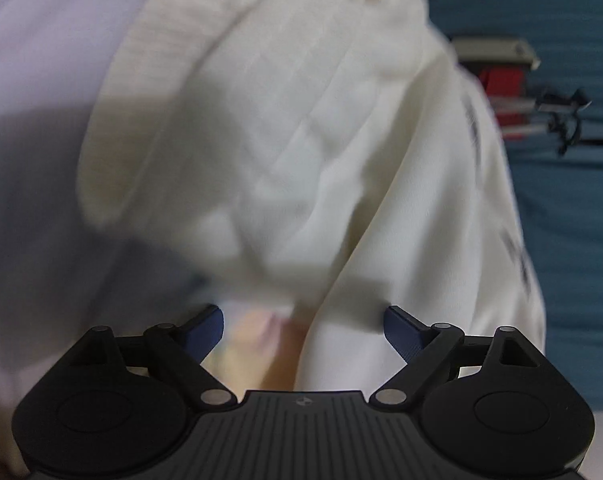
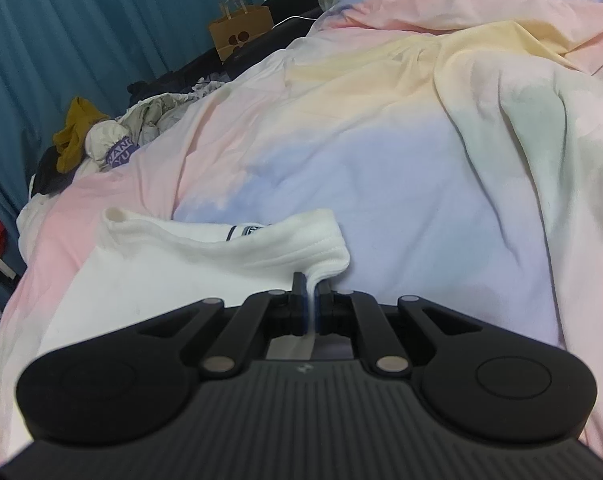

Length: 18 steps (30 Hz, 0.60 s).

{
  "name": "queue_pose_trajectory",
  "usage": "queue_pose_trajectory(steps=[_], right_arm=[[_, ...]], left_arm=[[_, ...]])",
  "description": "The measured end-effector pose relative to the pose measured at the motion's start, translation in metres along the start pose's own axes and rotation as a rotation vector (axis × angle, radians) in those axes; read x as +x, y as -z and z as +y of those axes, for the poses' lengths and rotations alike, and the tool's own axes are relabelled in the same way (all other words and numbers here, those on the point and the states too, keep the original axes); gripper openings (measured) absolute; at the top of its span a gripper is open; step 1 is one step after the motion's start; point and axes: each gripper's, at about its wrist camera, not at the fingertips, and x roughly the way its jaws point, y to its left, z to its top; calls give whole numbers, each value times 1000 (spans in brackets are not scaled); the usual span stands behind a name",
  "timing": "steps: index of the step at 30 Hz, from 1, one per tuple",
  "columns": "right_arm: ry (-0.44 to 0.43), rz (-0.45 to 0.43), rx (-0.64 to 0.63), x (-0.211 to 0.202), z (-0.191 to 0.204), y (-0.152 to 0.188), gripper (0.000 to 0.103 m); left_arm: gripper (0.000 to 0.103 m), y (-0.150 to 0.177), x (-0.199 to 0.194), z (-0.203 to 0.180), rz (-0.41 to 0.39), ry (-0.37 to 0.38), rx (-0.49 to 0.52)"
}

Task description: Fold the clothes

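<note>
A white garment with ribbed edges (image 1: 285, 132) fills the left wrist view, blurred and bunched close in front of my left gripper (image 1: 303, 330), whose blue pads stand wide apart with cloth hanging between them. In the right wrist view the same white garment (image 2: 189, 264) lies on the pastel duvet (image 2: 401, 152). My right gripper (image 2: 311, 300) is shut on the ribbed edge of the garment, which rises in a fold from between the pads.
A pile of crumpled clothes (image 2: 113, 132) lies at the far left edge of the bed. A brown paper bag (image 2: 239, 32) stands behind it. Teal curtains (image 2: 81, 28) hang at the left; a red and grey object (image 1: 505, 80) shows by the curtain.
</note>
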Motion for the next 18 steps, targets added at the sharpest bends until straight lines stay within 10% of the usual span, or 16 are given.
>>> queue_pose_trajectory(steps=[8, 13, 18], right_arm=[[3, -6, 3, -10, -3, 3, 6], [-2, -8, 22, -16, -7, 5, 6], [-11, -7, 40, -22, -11, 7, 6]], left_arm=[[72, -9, -6, 4, -99, 17, -146], [21, -10, -21, -11, -126, -23, -118], [7, -25, -73, -41, -262, -33, 1]])
